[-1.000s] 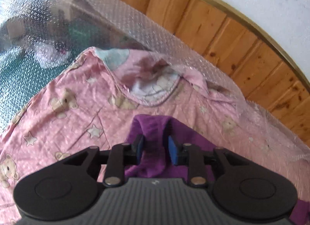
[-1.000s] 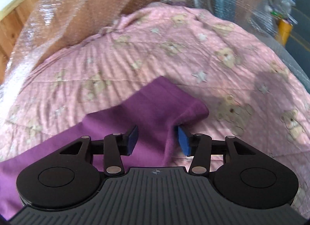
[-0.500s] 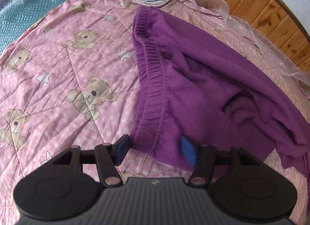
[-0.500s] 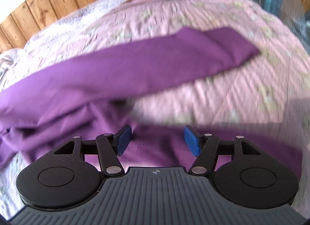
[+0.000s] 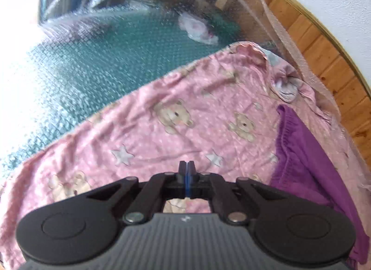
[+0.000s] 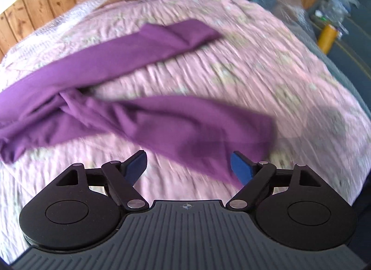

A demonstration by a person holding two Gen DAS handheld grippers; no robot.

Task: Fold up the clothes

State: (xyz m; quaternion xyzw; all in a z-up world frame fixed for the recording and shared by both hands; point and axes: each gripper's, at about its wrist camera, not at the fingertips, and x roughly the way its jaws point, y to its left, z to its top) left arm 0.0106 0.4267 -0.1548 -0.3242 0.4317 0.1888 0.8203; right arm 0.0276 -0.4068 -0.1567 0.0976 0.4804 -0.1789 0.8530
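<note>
Two grippers: both are being shown from behind, with black pivoting arms, round black knuckles and a ribbed grey body.
Left gripper (image 5: 186, 168): its blue pads are being pressed almost together as the jaws are closing; nothing is being held between them, only pink cover being seen beyond the tips at lower centre of the left view.
Right gripper (image 6: 189, 164): its jaws are being spread wide and are opening; the blue pads (image 6: 241, 169) are being kept off the cloth, so nothing is being gripped, though a trouser leg is being seen behind the gap.
Purple trousers (image 6: 143, 126): soft, matt knit fabric is being shown lying on the bed; two long flat legs are being spread across the middle of the right view, joined in a twisted, wrinkled bunch at the left edge.
Waistband (image 5: 286, 135): a gathered, ribbed elastic edge is being seen at the right of the left view, well apart from the closed tips.
Pink bed cover (image 5: 162, 135): quilted, creased cotton printed with bears and stars is being seen under everything.
Bubble wrap (image 5: 97, 65): clear dimpled sheeting is being draped over a teal surface, upper left.
Wooden wall (image 6: 34, 10): knotty vertical planks are being seen at the upper edge.
</note>
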